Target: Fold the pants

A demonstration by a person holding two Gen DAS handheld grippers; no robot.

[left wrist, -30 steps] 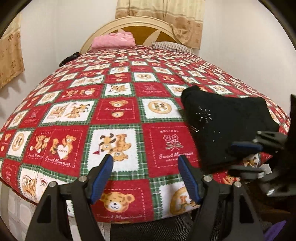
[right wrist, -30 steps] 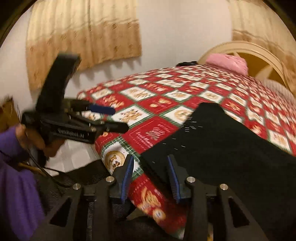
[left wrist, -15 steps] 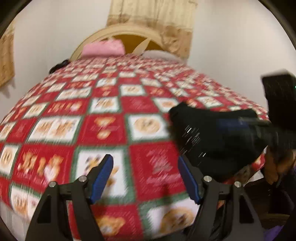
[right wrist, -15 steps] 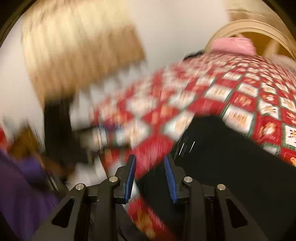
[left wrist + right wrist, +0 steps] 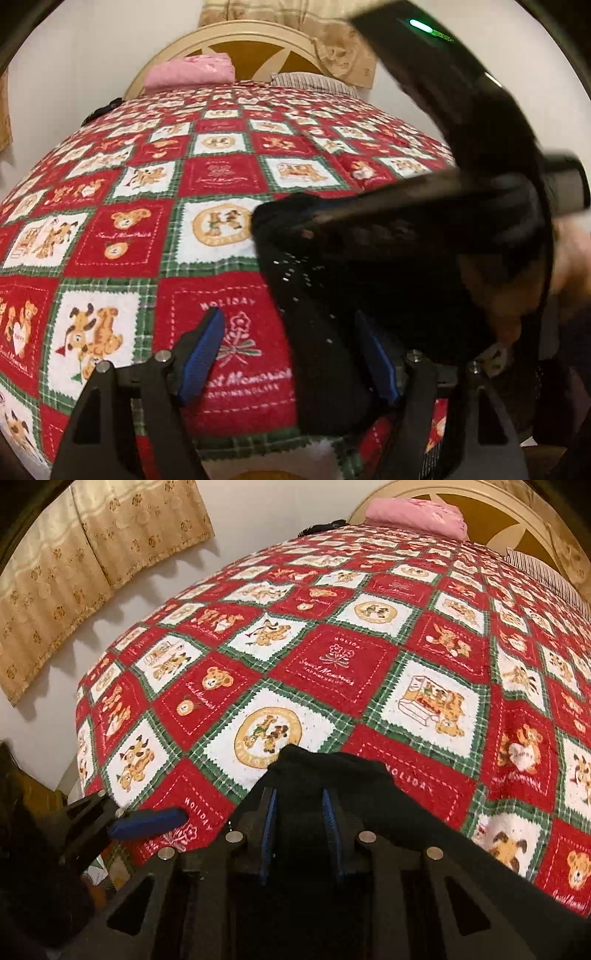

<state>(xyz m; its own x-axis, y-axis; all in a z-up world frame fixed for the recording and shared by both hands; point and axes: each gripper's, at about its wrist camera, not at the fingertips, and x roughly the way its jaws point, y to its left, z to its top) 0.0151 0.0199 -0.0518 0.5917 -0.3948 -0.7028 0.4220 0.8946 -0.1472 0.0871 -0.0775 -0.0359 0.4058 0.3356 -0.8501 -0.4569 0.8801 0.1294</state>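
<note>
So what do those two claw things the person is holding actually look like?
Each is black plastic. The left gripper has two angled fingers with ribbed blue pads and silver bolts at the joints. The right gripper is built the same. Seen from the left wrist view, its body carries a small green light.

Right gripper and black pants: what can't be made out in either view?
- Right wrist view: whether the closing right gripper pinches the black pants; black on black.
- Left wrist view: right gripper blurred, covering most of the pants.
- Both views: pants' near edge cut off by the frame.
</note>
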